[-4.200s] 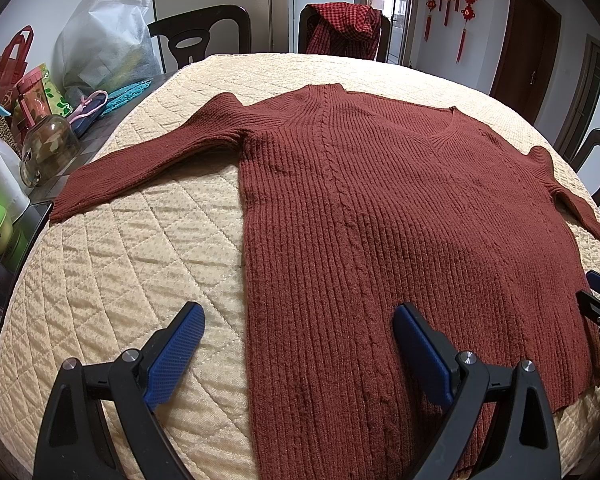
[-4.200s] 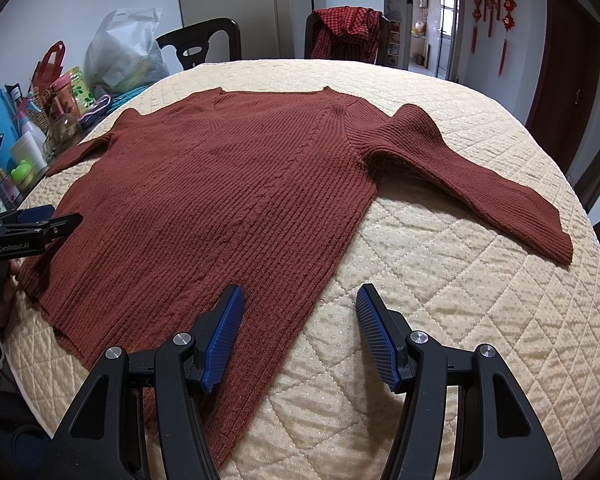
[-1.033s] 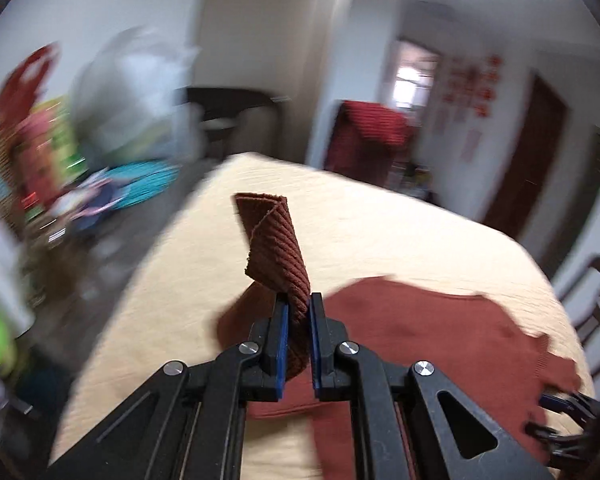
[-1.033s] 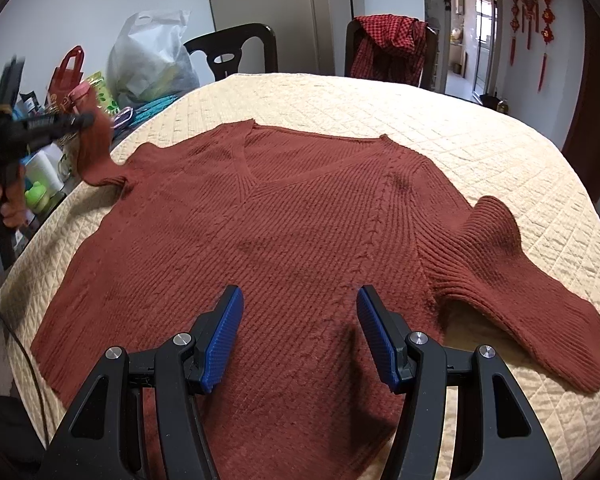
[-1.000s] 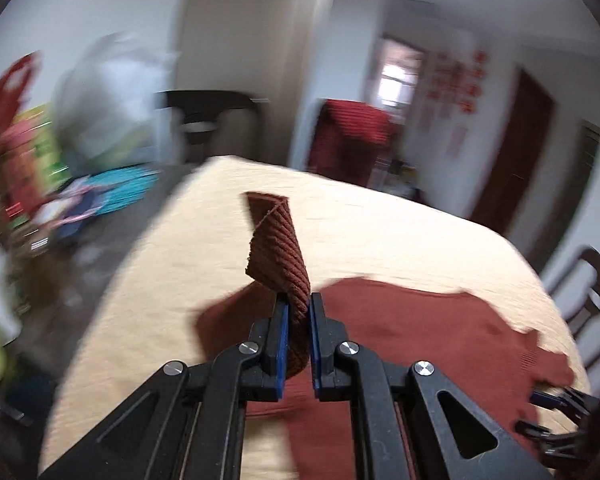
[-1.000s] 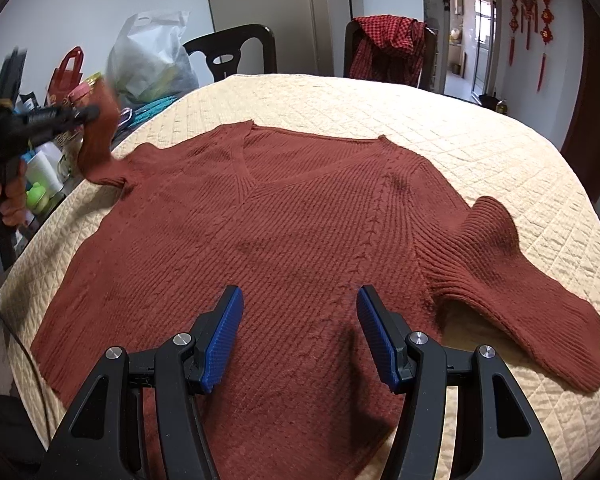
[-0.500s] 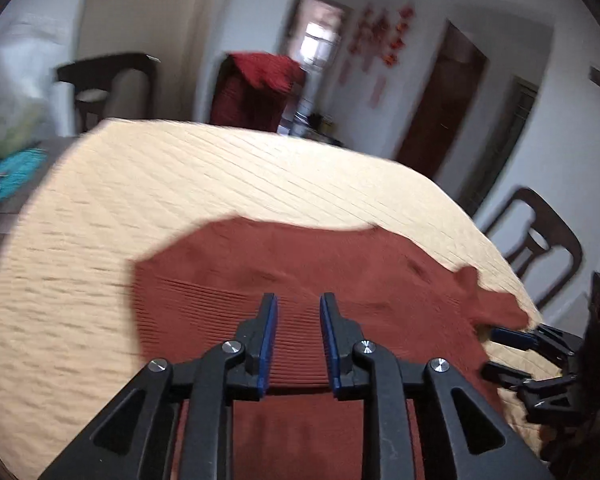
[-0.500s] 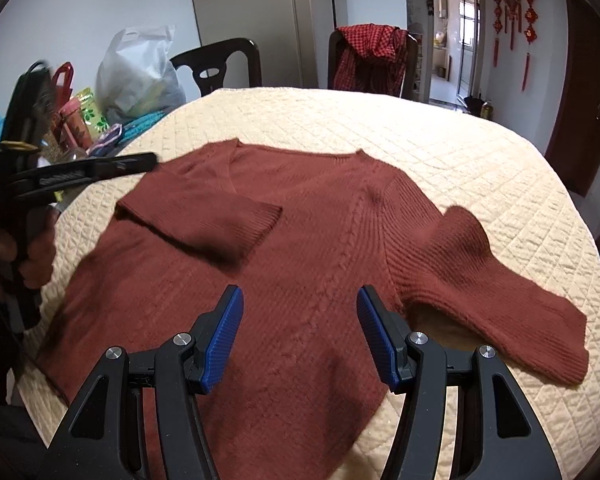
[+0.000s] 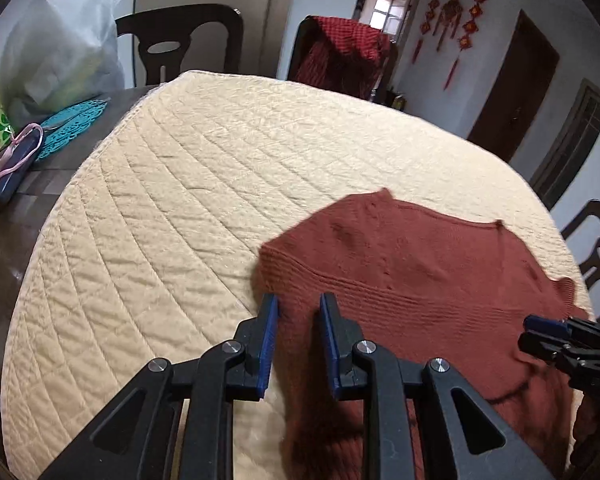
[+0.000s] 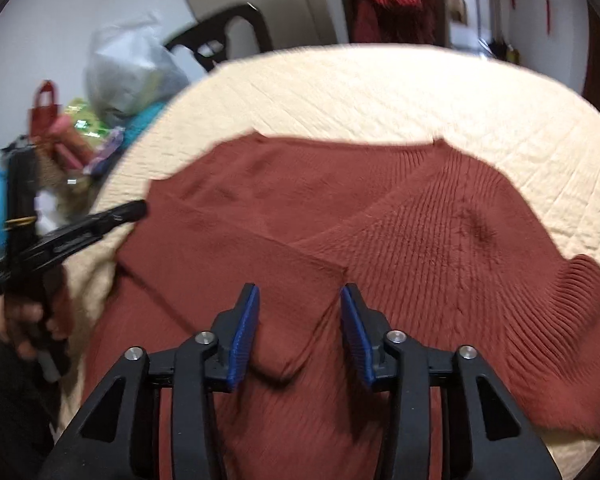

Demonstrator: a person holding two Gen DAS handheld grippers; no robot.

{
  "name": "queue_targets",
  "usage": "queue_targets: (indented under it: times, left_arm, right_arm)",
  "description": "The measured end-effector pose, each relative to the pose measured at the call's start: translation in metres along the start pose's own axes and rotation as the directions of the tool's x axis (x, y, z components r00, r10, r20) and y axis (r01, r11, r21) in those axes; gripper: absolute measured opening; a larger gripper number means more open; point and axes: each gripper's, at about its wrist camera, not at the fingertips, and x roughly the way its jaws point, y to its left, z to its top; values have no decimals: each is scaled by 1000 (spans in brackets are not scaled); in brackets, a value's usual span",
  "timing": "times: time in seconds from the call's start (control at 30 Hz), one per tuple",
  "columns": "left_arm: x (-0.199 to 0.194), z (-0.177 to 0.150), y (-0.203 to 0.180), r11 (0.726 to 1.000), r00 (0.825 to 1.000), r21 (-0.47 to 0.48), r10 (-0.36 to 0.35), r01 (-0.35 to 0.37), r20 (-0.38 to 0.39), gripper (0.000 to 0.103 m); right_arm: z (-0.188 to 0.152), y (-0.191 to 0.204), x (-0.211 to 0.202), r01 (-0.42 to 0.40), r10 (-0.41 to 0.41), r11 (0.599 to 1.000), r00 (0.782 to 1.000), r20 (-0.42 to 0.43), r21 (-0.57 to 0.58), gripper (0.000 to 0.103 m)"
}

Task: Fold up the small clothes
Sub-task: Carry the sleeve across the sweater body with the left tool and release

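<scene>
A: Item one, largest?
B: Bench (image 9: 188,184), round, under a cream quilted cover.
A: On it?
B: Sweater (image 10: 380,240), rust-red rib knit, V-neck, lying flat; its left sleeve (image 10: 236,240) is folded across the chest, the right one lies out to the side.
A: Left tongs (image 9: 296,312)?
B: Parted a little, released, nothing gripped; they hover over the sweater's edge.
A: Right tongs (image 10: 300,300)?
B: Wider apart, jaws just narrowing, nothing pinched; poised above the folded sleeve's cuff.
</scene>
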Motion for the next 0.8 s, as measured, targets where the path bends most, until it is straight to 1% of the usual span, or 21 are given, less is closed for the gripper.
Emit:
queue_targets:
  times: [0.03,0.07,0.1,0.13,0.2,0.23,0.27,0.33,0.4,0.43,0.47,0.5,0.6,0.63,0.7,0.77,0.8]
  left_arm:
    - [4,-1,0,1000,1000,-3,-5,5,-15,24]
    - [6,-1,0,1000,1000,-1,-9,9,-16,21]
    - [5,-3,0,1000,1000,1,-9,9,-6,16]
    - [4,-3,0,1000,1000,-1,-16,16,2,10]
    - [-5,-4,5,998,997,-31,-62,63,38,9]
    - [-10,-4,8,996,996,-42,-72,74,59,9]
    - [-13,-5,10,996,994,-47,-73,77,76,9]
    - [-15,-5,14,996,994,-55,-58,63,91,9]
    - [-10,-5,19,995,996,-74,-61,66,72,9]
    - [-5,-5,21,995,997,-79,-60,64,53,10]
    - [-3,-6,20,995,998,-80,-55,57,31,10]
    - [-4,-7,20,995,998,-81,-53,55,28,11]
    - [-24,-11,16,997,997,-57,-42,46,67,11]
    - [-31,-11,14,998,996,-48,-42,46,79,11]
    - [-40,-17,5,997,993,-9,-78,79,88,11]
    - [-34,-26,-5,997,997,37,-72,71,35,11]
    - [-27,-31,-9,996,998,53,-70,70,0,11]
  right_arm:
    - [1,1,-1,10,-10,1000,1000,11,1,28]
    - [3,1,-1,11,-11,1000,1000,2,6,22]
    - [5,1,-3,-18,18,1000,1000,7,13,7]
    - [6,1,-5,-31,31,999,999,11,13,4]
    - [12,4,-14,-36,36,999,998,50,3,4]
    - [17,5,-19,-59,58,998,996,70,2,4]
    - [20,5,-19,-65,65,998,995,77,1,4]
    - [26,3,-9,-39,40,999,996,77,-10,4]
    - [29,-3,2,-41,41,999,998,39,4,5]
    - [29,-6,7,-26,25,1000,999,20,13,8]
    - [27,-7,5,-5,4,1000,1000,21,17,11]
    - [27,-6,0,5,-5,1000,999,34,13,13]
    - [13,-2,-25,-9,10,1000,997,82,-10,14]
    - [11,0,-27,-14,15,1000,996,83,-15,14]
    - [3,6,-25,-23,26,999,998,64,-44,14]
    - [-7,8,-14,-8,8,997,1000,9,-71,14]
    - [-9,8,-10,-1,1,997,1000,2,-78,14]
